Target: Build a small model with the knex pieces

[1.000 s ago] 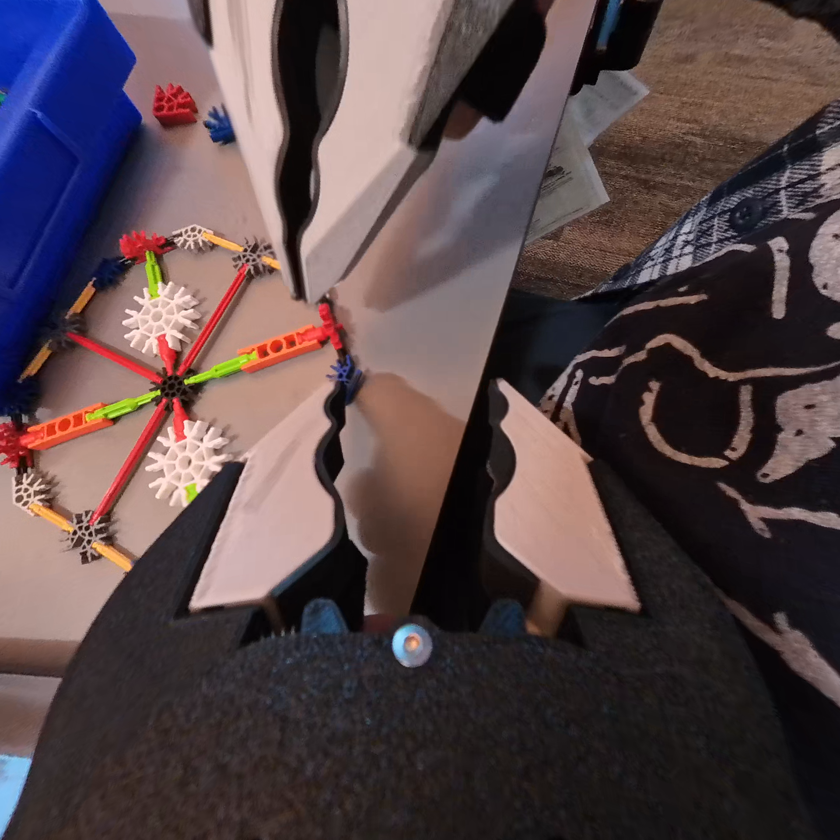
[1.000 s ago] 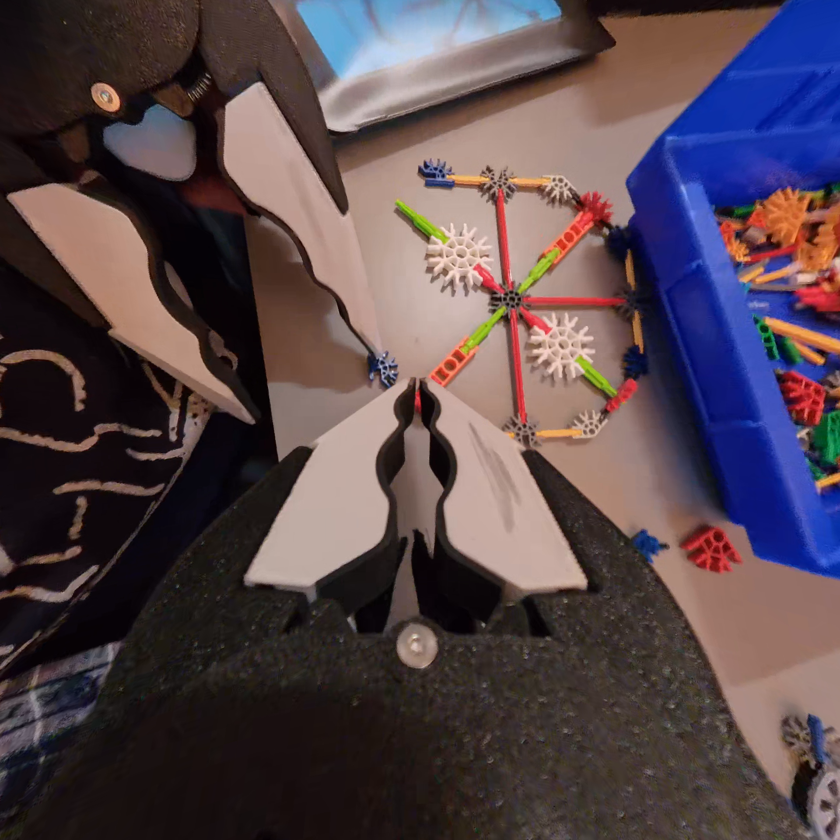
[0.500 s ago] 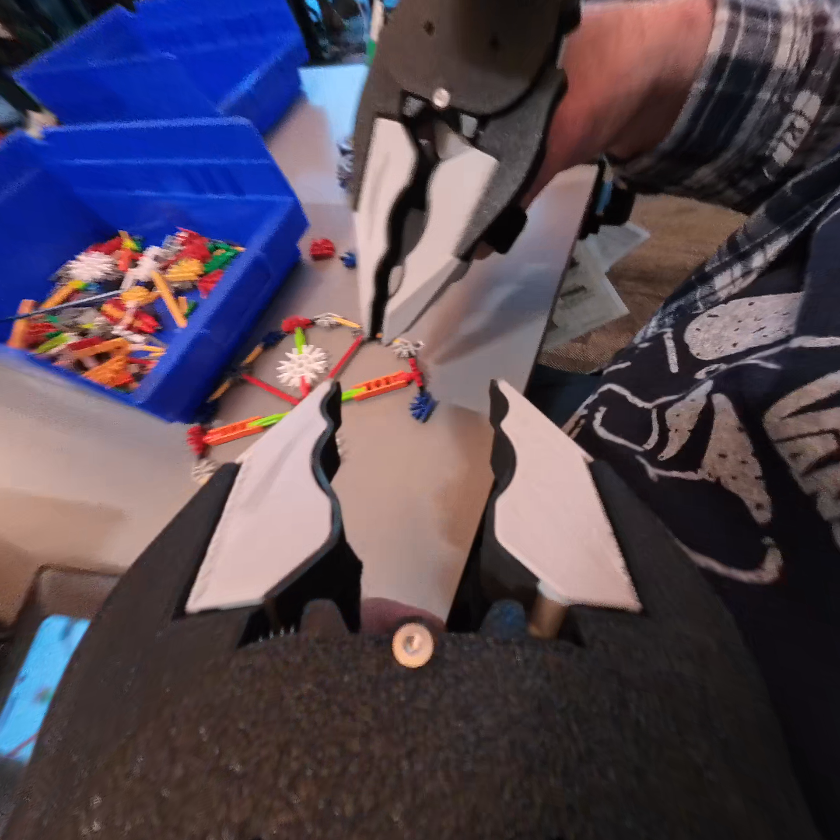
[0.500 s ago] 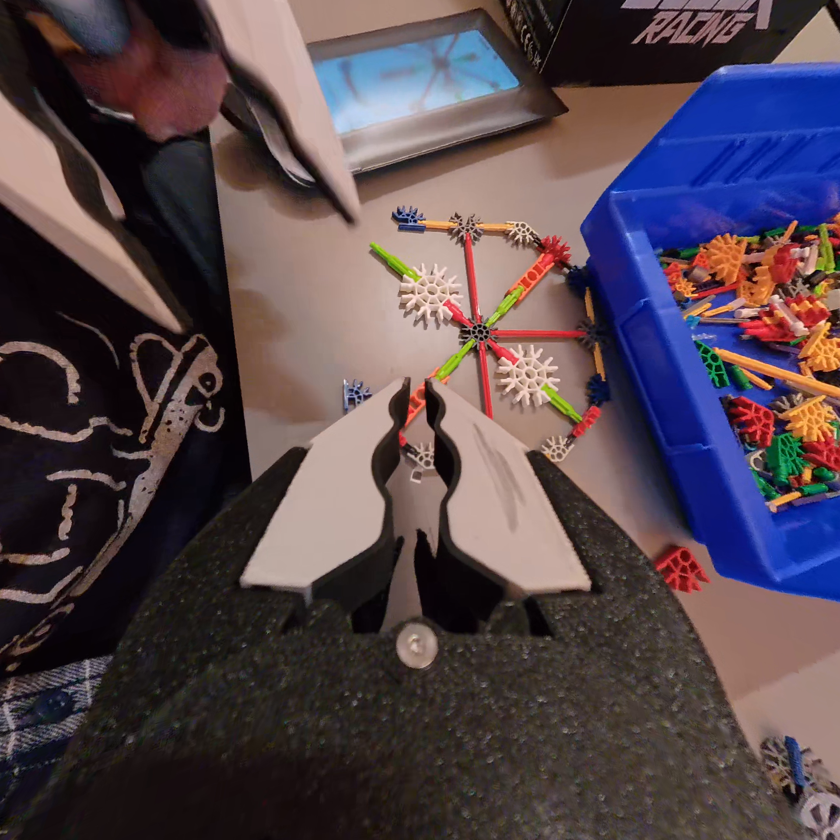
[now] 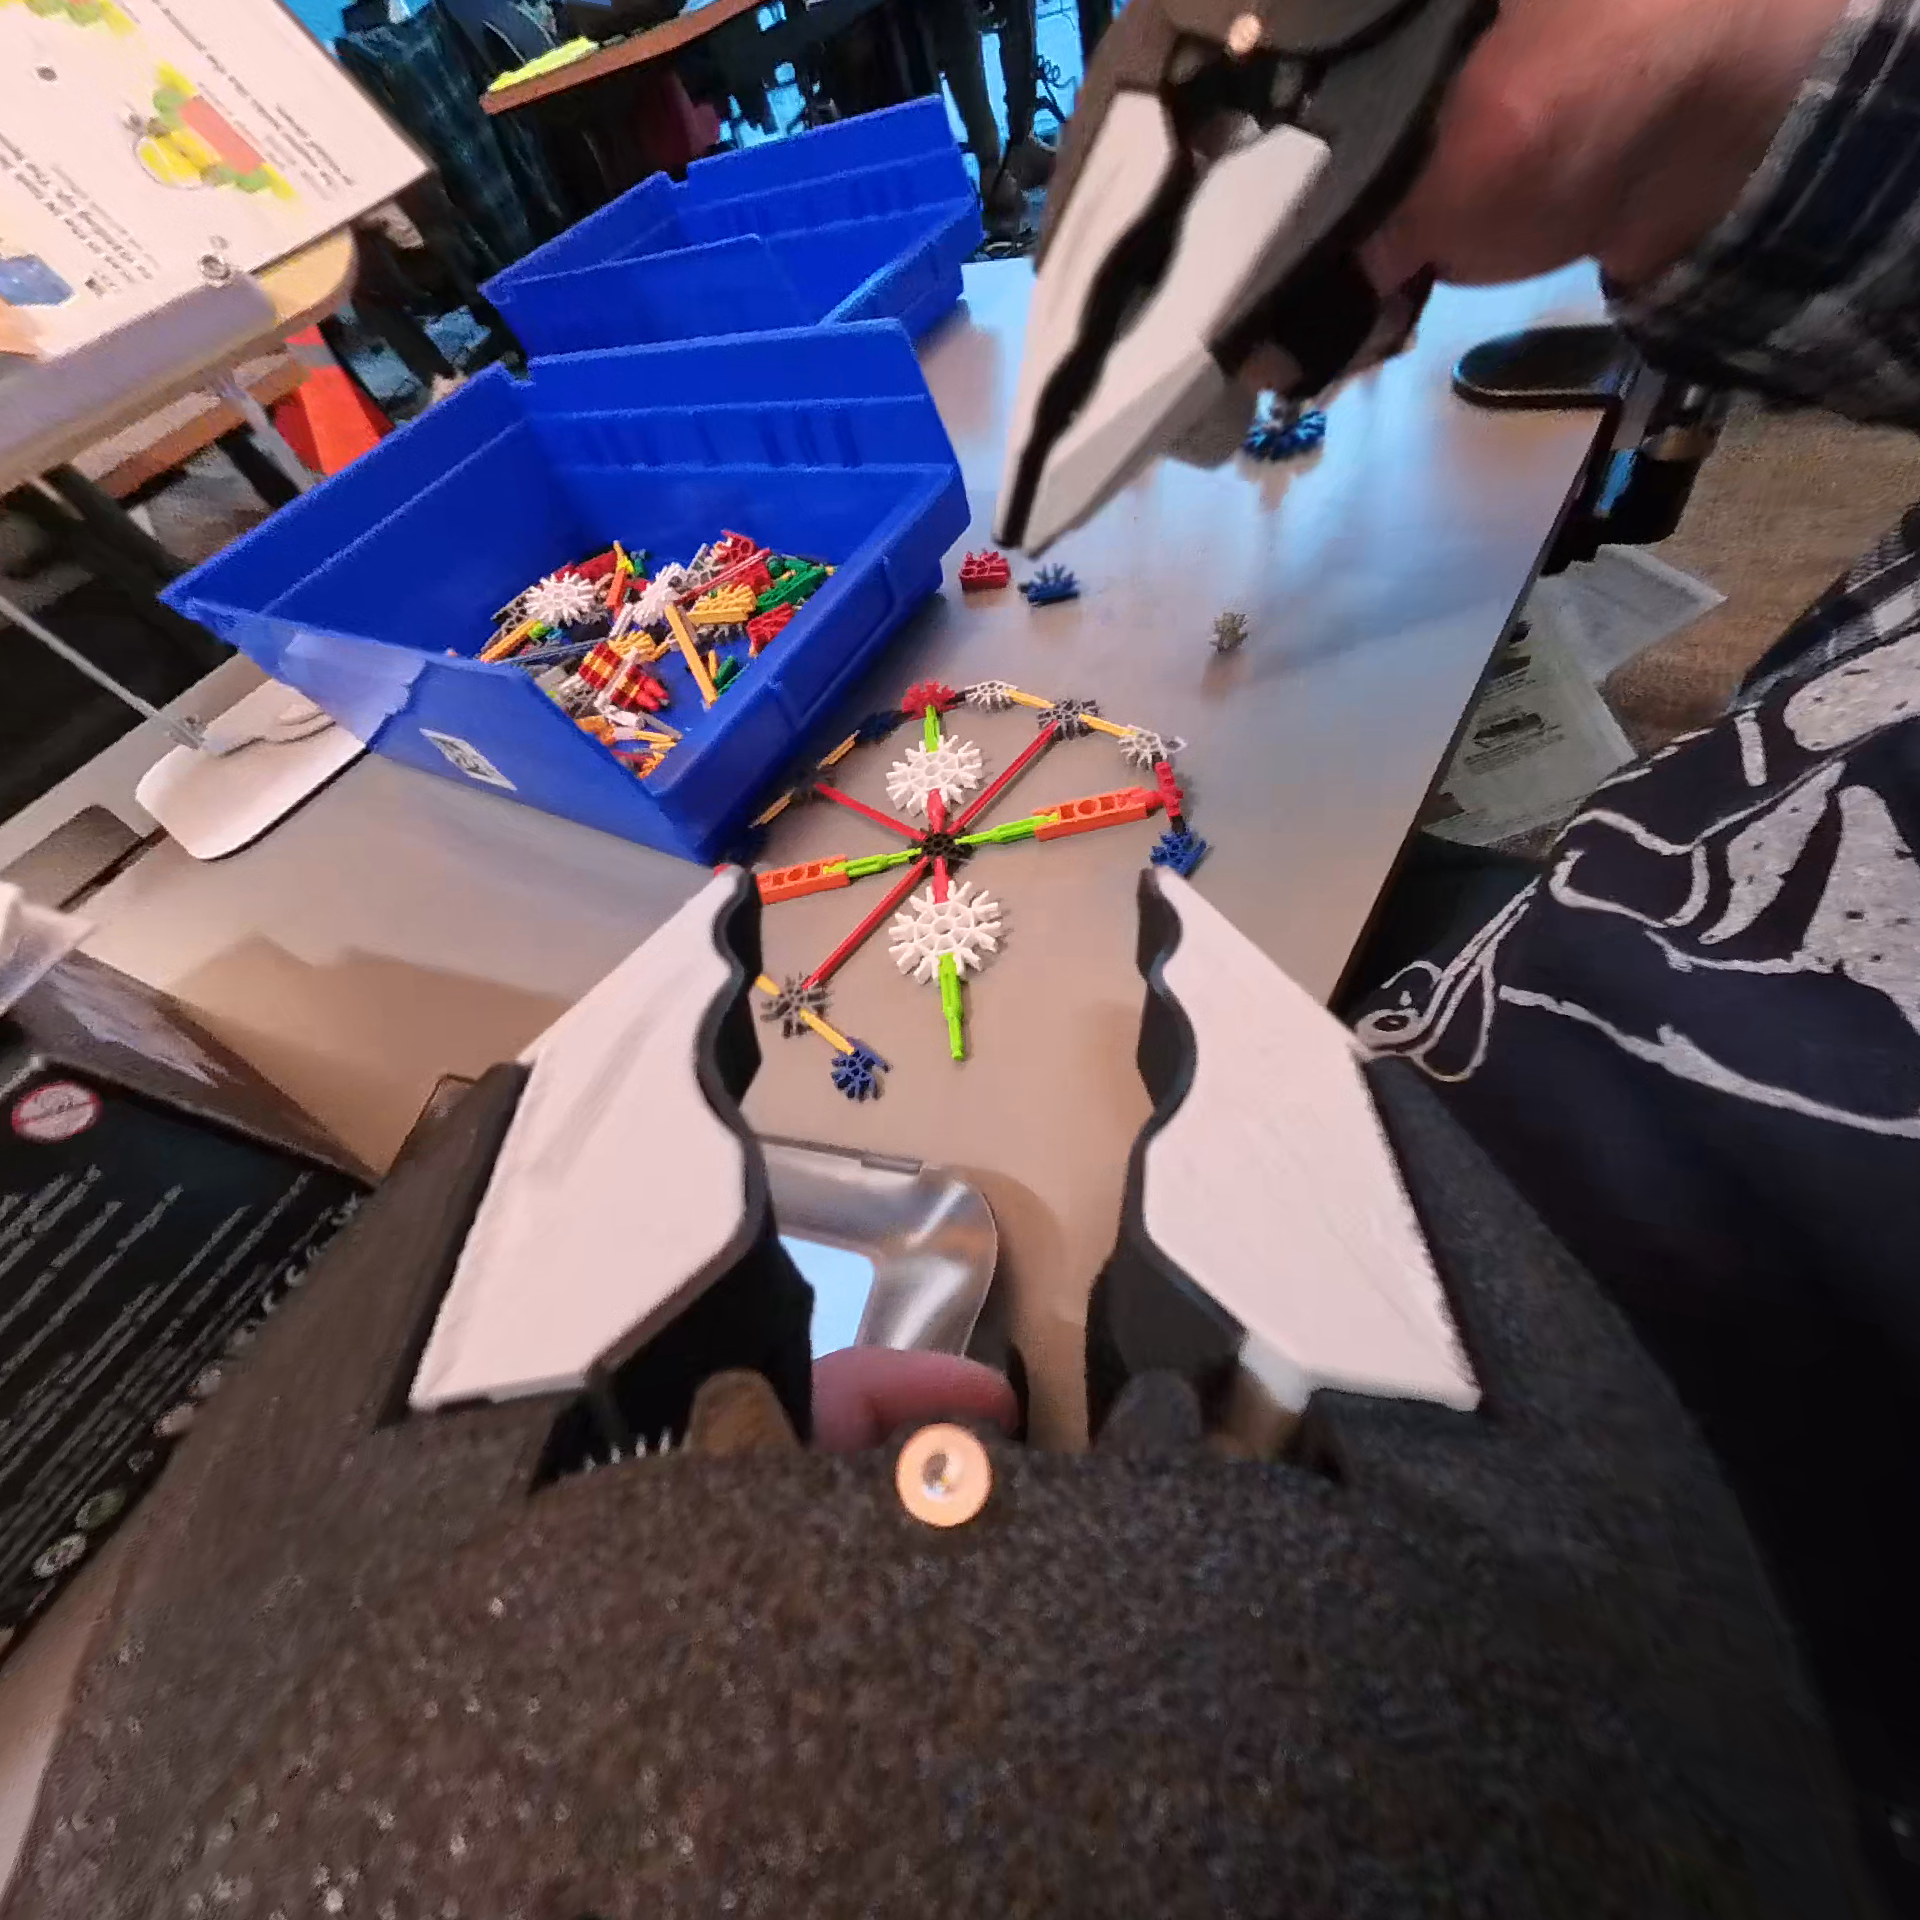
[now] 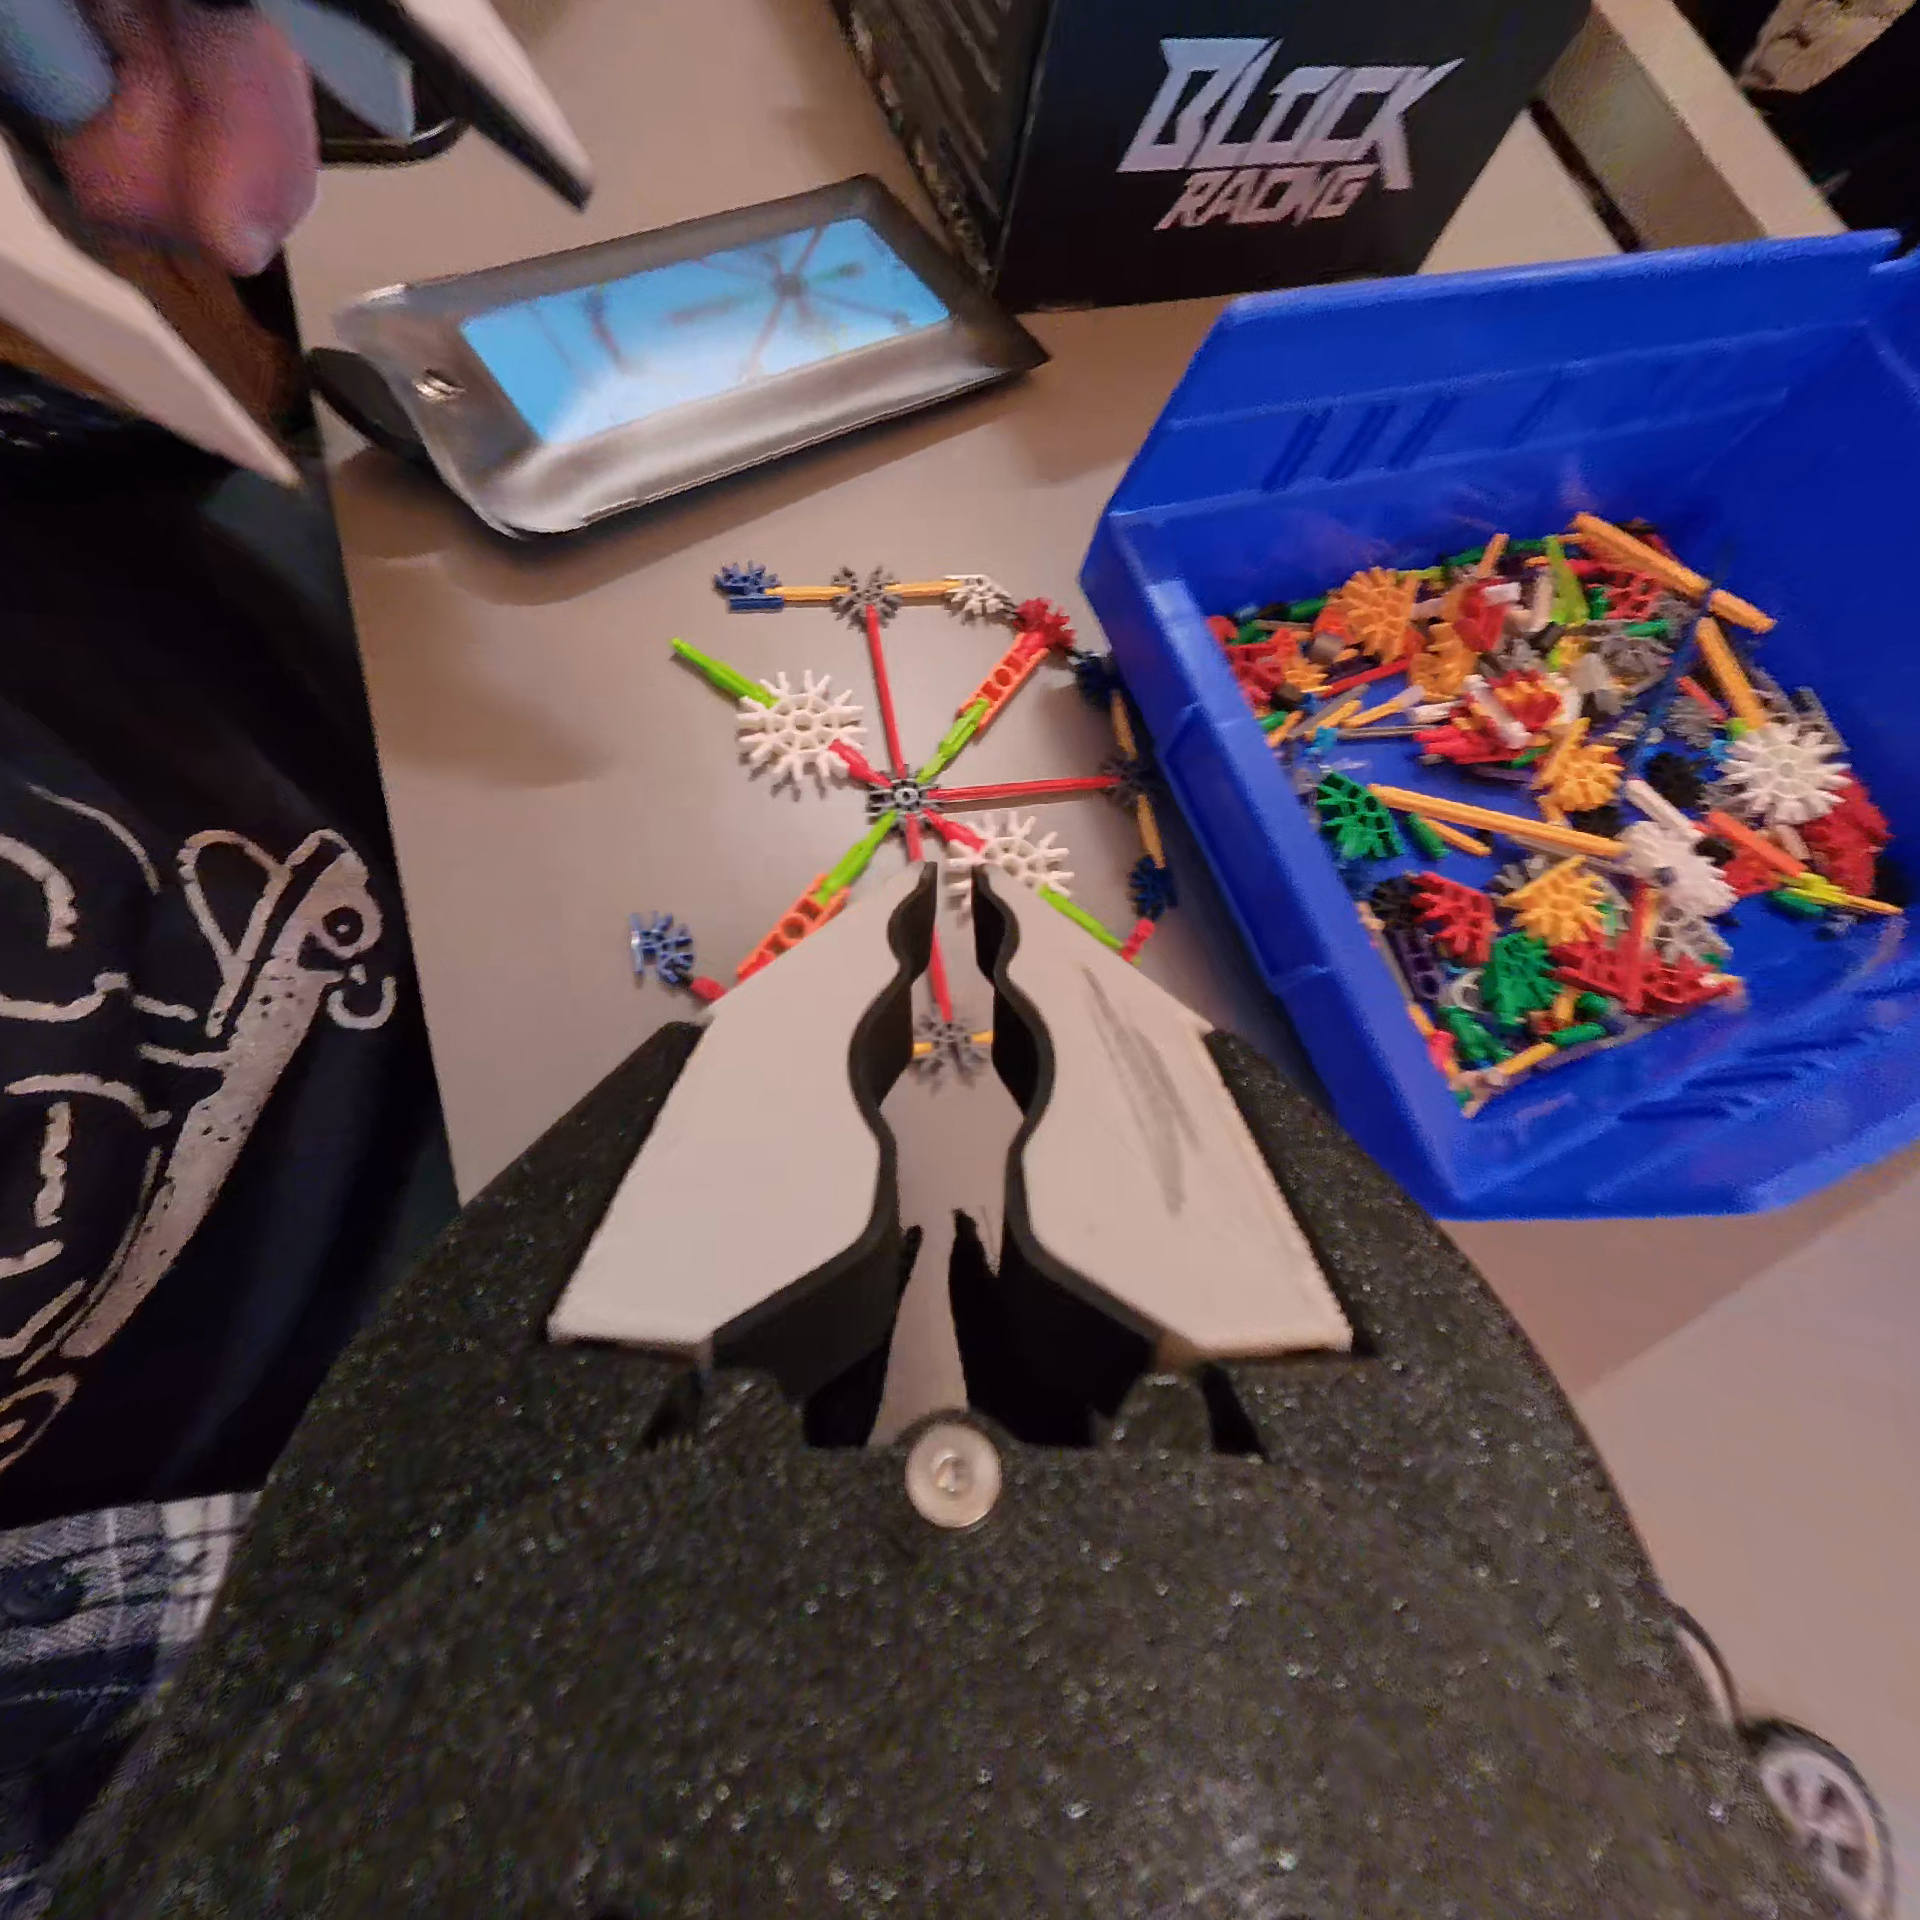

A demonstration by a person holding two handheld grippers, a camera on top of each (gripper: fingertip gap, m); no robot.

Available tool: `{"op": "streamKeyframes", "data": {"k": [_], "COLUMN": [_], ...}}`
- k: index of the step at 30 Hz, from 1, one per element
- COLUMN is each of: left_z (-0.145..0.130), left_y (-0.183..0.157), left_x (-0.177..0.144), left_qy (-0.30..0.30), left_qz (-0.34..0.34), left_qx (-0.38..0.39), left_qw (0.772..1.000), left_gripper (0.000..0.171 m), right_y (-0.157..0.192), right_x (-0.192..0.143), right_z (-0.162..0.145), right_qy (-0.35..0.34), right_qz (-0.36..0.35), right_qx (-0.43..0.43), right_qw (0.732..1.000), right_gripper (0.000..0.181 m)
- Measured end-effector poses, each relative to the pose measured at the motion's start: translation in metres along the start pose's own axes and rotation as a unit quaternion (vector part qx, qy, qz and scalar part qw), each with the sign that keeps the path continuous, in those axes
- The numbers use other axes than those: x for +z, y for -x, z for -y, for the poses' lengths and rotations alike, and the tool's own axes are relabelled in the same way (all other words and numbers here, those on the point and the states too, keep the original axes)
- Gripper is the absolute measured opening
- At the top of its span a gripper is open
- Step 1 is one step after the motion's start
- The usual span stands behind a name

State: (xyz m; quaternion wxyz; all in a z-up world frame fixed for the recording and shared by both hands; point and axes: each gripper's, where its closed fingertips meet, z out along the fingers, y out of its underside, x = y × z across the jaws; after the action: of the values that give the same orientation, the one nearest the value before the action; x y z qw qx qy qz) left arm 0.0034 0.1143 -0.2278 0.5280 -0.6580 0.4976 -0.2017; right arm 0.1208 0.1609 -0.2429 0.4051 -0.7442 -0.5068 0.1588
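Note:
A flat wheel of coloured rods and connectors (image 5: 940, 847) lies on the grey table (image 5: 1299, 665), with two white snowflake connectors near its black hub. My left gripper (image 5: 945, 894) is open and empty, held above and short of the wheel. My right gripper (image 6: 951, 881) is shut and empty, its tips above the wheel (image 6: 904, 795) near the hub. It also shows in the left wrist view (image 5: 1023, 530), raised above two loose connectors. A blue connector (image 6: 660, 940) sits at the wheel's rim near the table edge. One of the left gripper's fingers (image 6: 488, 94) shows top left in the right wrist view.
A blue bin (image 5: 582, 769) of loose pieces stands beside the wheel; a second blue bin (image 5: 810, 208) is behind it. A phone in a grey case (image 6: 707, 332) and a black box (image 6: 1247, 135) lie beyond the wheel. Loose red (image 5: 982, 569), blue (image 5: 1049, 587) and grey (image 5: 1229, 631) connectors lie on the table. Spacing between my two grippers at the tips: around 15 cm. Between my right fingertips and the blue connector (image 6: 660, 940) there is roughly 10 cm. My left wrist view (image 5: 1176, 847) looks at it from another angle.
Both grippers have lifted and drawn back from the wheel's rim by the blue connector. The left stays open, the right stays shut.

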Motion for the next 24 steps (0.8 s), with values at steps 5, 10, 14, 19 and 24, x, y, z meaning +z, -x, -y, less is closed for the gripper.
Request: {"op": "streamKeyframes", "data": {"k": [5, 10, 14, 19, 24], "left_z": [0.005, 0.008, 0.005, 0.005, 0.005], "left_y": [-0.006, -0.01, -0.009, -0.004, 0.003], "left_x": [0.013, 0.021, 0.024, 0.023, 0.02], "left_qy": [-0.008, -0.013, -0.009, -0.022, -0.033], "left_qz": [-0.014, -0.021, -0.017, -0.015, -0.011], "left_qx": [0.006, 0.017, 0.023, 0.009, -0.001], "left_qw": [1.0, 1.0, 1.0, 1.0, 0.999], "left_gripper": [0.071, 0.071, 0.071, 0.071, 0.071], "right_y": [-0.042, -0.09, -0.13, -0.142, -0.13], "right_x": [-0.01, 0.004, 0.025, 0.068, 0.113], "right_z": [0.018, 0.03, 0.028, 0.029, 0.006], "right_qy": [0.003, 0.051, 0.131, 0.189, 0.26], "right_qz": [-0.052, -0.085, -0.084, 0.009, 0.06], "right_qx": [0.009, -0.005, -0.046, -0.04, -0.017], "right_qw": [0.999, 0.995, 0.987, 0.981, 0.964], "right_gripper": [0.006, 0.008, 0.011, 0.013, 0.012]}}
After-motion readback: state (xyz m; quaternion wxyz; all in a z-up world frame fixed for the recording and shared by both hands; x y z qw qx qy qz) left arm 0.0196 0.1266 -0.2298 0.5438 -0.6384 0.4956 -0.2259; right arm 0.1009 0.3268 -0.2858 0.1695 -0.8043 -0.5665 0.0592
